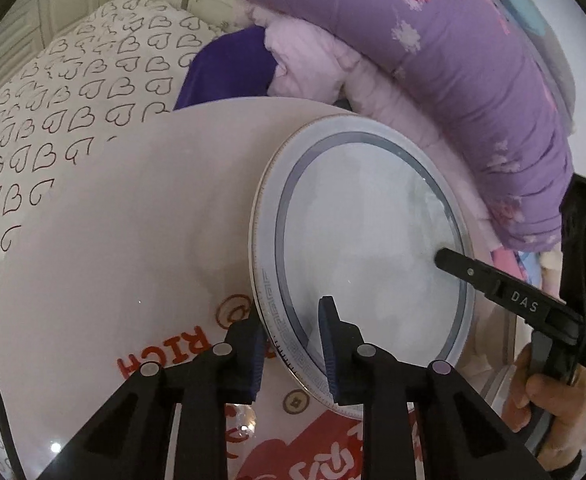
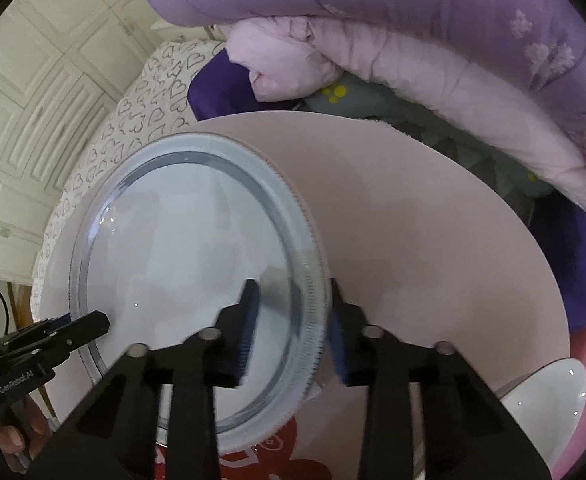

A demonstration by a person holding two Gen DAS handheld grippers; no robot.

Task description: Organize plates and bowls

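The plate — pale blue-white, with a dark ring inside its broad rim and a patterned key border at the edge — is held tilted above a round pinkish table, near the table's edge on the bedding side. In the left wrist view its lower rim runs between the two blue-padded fingers of the left gripper: one pad lies on the plate's upper face, the other below and outside the rim, so the jaws are pinching the plate's edge. At the opposite side the right gripper reaches in, one black finger lying across the plate's face near the rim.

The right wrist view shows the same plate with its rim passing between the right gripper's blue pads — one on the face, one behind the rim — though the rim is blurred there, so contact is likely but not sharp. The left gripper shows at the plate's far left edge, a hand beneath it.

On the table's near edge lies red printing with the letters "RICH". A white bowl sits at the table's near right edge in the right wrist view.

Beyond the table lie a purple flowered quilt, a pale pink quilt, a dark purple cloth and a heart-print sheet. White panelled cupboards stand behind.
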